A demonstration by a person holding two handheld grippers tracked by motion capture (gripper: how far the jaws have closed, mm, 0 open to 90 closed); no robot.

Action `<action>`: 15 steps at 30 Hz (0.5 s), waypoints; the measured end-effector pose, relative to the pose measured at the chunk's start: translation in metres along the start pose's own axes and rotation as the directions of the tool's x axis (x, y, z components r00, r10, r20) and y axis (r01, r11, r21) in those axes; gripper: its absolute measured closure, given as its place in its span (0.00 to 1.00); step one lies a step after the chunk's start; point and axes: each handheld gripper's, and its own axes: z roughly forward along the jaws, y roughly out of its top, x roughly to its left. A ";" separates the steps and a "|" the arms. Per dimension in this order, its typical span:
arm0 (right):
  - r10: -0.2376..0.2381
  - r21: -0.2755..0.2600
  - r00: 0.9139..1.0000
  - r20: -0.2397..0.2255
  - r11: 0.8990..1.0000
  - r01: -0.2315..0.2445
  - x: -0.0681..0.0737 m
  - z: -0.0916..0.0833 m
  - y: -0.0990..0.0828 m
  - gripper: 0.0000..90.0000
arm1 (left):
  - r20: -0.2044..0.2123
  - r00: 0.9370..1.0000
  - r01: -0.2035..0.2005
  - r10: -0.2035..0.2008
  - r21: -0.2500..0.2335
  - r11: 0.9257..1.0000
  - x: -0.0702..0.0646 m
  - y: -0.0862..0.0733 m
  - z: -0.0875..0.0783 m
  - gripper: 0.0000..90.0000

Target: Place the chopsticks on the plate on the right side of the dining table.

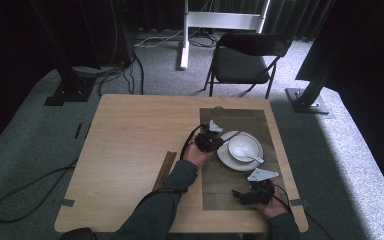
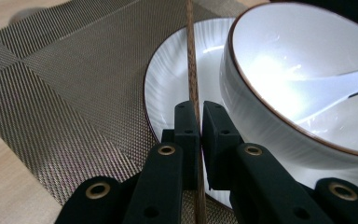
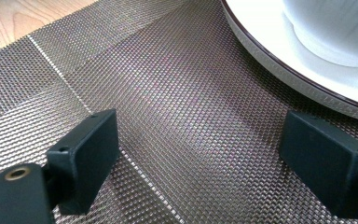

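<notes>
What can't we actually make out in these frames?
- Chopstick: far end cut off by the top edge, left gripper view.
- Spoon in the bowl: bowl end blurred by glare, left gripper view.
- Plate: mostly cut off by the frame, right gripper view.
- Left gripper: jaws too small, high view.

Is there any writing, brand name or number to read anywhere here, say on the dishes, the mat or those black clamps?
None: no words, numbers or logos can be read. The bowl, the plate, the woven mat, the chopstick held in the left gripper and the right gripper all look plain.
</notes>
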 end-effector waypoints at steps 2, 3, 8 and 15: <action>0.001 -0.001 1.000 0.000 1.000 -0.001 0.000 0.000 0.000 0.13 | -0.003 1.000 -0.001 0.001 0.002 1.000 0.000 0.000 0.001 0.95; 0.000 0.000 1.000 0.000 1.000 0.000 0.000 0.000 0.000 0.13 | -0.004 1.000 -0.006 0.006 0.006 1.000 0.000 0.000 0.001 0.95; 0.000 0.001 1.000 0.000 1.000 0.000 0.000 0.000 0.000 0.13 | 0.001 1.000 -0.007 0.007 0.011 1.000 -0.001 0.000 0.004 0.95; 0.000 0.001 1.000 0.000 1.000 0.000 0.000 0.000 0.000 0.13 | 0.005 1.000 -0.017 0.017 0.021 1.000 -0.004 0.000 0.008 0.95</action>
